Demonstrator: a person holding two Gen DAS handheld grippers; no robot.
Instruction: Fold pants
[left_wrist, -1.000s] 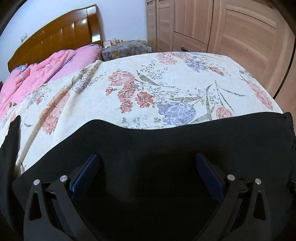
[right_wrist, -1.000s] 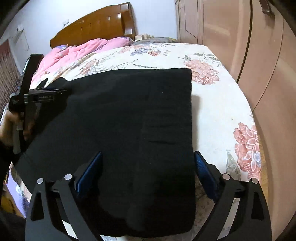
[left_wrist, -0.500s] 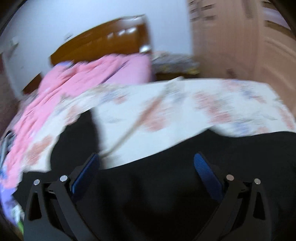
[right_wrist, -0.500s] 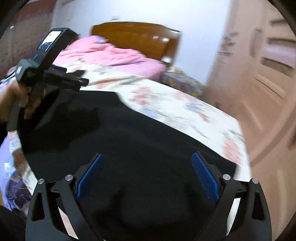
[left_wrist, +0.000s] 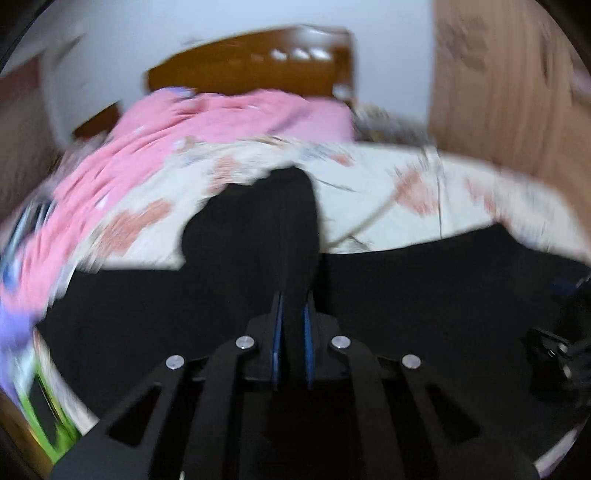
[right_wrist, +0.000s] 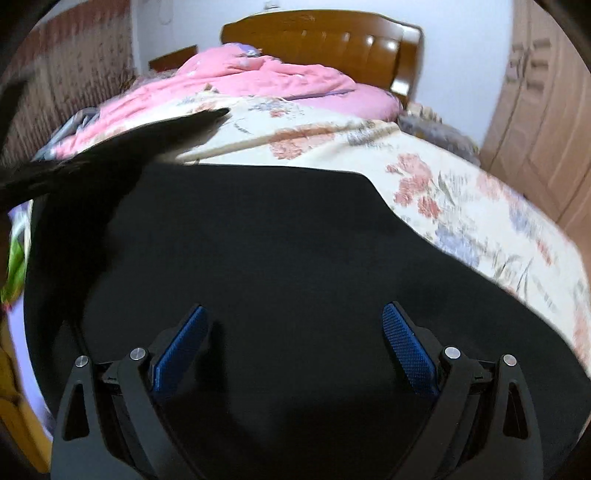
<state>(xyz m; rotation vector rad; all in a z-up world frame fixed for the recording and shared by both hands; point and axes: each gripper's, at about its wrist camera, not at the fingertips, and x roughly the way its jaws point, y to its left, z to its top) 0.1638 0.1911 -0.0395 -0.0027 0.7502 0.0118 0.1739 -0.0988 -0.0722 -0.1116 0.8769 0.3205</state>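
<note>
The black pants (right_wrist: 258, 240) lie spread on the floral bed sheet (right_wrist: 443, 206). My left gripper (left_wrist: 292, 299) is shut on an edge of the pants, with black cloth pinched between its blue pads (left_wrist: 308, 332). A flap of the pants (left_wrist: 258, 221) stands up ahead of the pads. In the right wrist view this raised edge (right_wrist: 147, 144) stretches in from the left, above the flat part. My right gripper (right_wrist: 295, 332) hovers open over the near part of the pants, its blue pads (right_wrist: 406, 347) wide apart and nothing gripped.
A pink quilt (right_wrist: 277, 81) is heaped at the head of the bed below the wooden headboard (right_wrist: 321, 37). A wooden wardrobe (right_wrist: 546, 110) stands to the right of the bed, with a cloth-covered nightstand (right_wrist: 436, 129) in the corner. The left wrist view is motion-blurred.
The left gripper's jaws went from wide open to shut on the pants' edge, which now stands raised. Both views swung round toward the headboard. The right gripper stayed open.
</note>
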